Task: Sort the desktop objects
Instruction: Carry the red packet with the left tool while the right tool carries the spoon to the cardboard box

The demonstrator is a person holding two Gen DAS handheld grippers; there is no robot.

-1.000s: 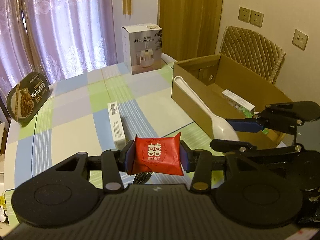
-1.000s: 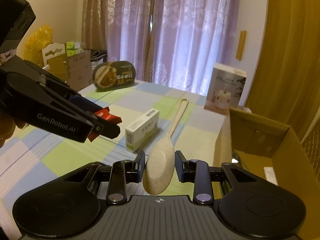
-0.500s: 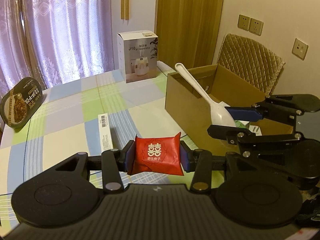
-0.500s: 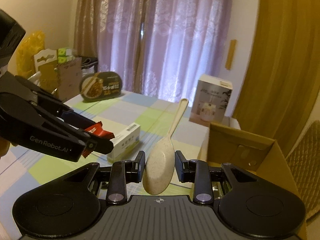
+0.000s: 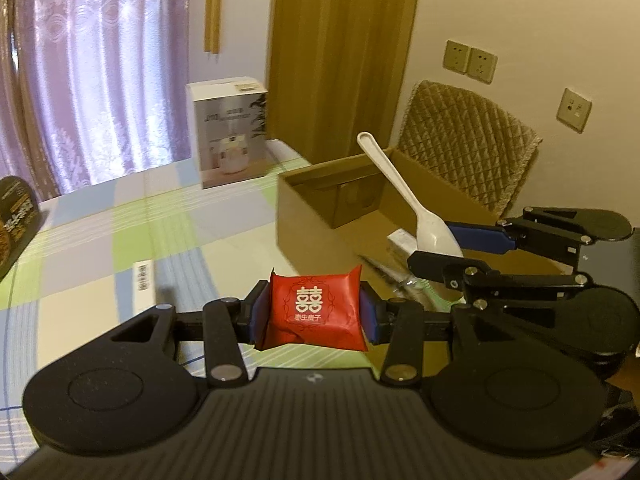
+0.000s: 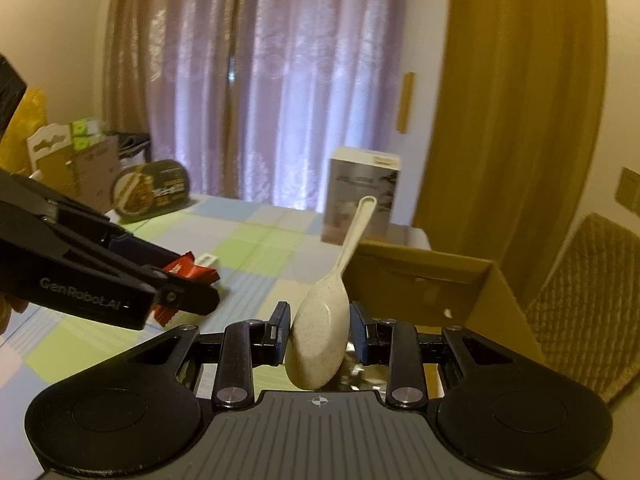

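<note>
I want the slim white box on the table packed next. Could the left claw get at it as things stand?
Probably not yet. The left claw is shut on the red packet, so it has no free grip. The white box lies unobstructed on the table.

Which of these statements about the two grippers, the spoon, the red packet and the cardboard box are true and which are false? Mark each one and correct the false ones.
1. The left gripper is shut on a red packet. True.
2. The right gripper holds the spoon by the tip of its handle. False: it grips the bowl, and the handle points up and away.
3. The cardboard box is closed. False: it is open at the top, with items visible inside.
4. A white product box stands upright at the far side of the table. True.
5. The red packet lies on the tablecloth. False: it is held between the left gripper's fingers.
</note>
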